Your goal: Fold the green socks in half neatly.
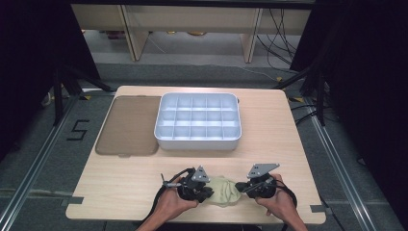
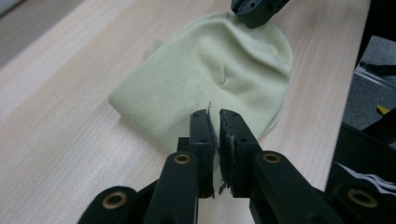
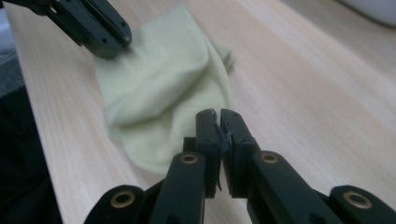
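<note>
1. I see the pale green cloth (image 1: 225, 190) lying crumpled on the near edge of the wooden table (image 1: 120, 178), between my two grippers. Its long axis runs roughly left to right across the high view, from one gripper towards the other, and it lies flat apart from a few folds.
2. In the left gripper view the cloth (image 2: 205, 79) widens from a narrow near corner towards a rounded far end; a crease dents its middle.
3. In the right gripper view the cloth (image 3: 163, 84) is bunched into a ridge that runs away from the jaws.
4. The white compartment tray (image 1: 198, 121) stands farther back at the middle of the table, well apart from the cloth. Its grid of cells looks bare as far as I can tell from above.
5. A brown translucent lid (image 1: 129, 126) lies flat just beside the tray on its left side.
6. My left gripper (image 2: 214, 122) has its jaws clenched on the near edge of the cloth; a thin layer of fabric sits pinched between the pads.
7. My right gripper (image 3: 215, 121) is likewise clamped on the opposite edge of the cloth, with fabric caught between its pads.
8. From above, the left hand (image 1: 169, 202) and the right hand (image 1: 279, 201) come in from the bottom edge, held low at the table, each gripper angled inward towards the cloth.
</note>
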`<act>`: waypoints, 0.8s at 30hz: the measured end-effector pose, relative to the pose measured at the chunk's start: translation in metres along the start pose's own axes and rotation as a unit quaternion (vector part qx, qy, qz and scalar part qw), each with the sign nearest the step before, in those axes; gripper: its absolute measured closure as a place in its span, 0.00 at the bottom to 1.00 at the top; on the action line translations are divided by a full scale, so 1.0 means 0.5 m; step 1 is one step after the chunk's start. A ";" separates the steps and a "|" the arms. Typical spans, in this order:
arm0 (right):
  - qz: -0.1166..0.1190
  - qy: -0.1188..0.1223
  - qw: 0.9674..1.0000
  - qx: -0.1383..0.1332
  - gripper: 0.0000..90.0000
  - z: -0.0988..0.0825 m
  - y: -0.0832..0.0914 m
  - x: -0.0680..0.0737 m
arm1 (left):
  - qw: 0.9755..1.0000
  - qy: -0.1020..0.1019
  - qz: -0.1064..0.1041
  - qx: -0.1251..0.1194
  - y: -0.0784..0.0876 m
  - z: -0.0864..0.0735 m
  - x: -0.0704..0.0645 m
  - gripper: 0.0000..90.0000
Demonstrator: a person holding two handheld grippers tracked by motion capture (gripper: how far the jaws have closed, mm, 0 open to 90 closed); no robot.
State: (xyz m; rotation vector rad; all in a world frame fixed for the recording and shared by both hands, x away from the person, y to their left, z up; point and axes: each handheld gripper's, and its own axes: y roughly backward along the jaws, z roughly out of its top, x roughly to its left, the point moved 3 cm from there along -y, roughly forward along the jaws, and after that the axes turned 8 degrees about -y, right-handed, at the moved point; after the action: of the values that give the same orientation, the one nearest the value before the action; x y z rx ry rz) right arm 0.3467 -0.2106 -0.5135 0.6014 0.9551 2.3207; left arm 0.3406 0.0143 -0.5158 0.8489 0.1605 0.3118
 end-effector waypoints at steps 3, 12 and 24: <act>-0.010 0.005 1.000 0.018 0.96 -0.008 -0.006 -0.007 | 1.000 -0.001 0.003 0.004 -0.005 -0.003 0.000 0.93; -0.006 0.008 0.999 -0.047 0.95 0.032 0.039 0.020 | 0.999 0.027 0.006 -0.039 0.009 0.012 -0.016 0.90; -0.020 0.008 0.999 -0.034 0.80 0.047 0.005 0.076 | 0.996 0.058 0.012 -0.059 0.063 -0.012 -0.001 0.74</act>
State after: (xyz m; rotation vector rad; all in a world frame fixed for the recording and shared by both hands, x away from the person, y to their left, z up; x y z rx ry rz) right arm 0.3309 -0.1763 -0.4892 0.5331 0.8844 2.3144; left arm 0.3320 0.0378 -0.4959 0.7166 0.2383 0.3903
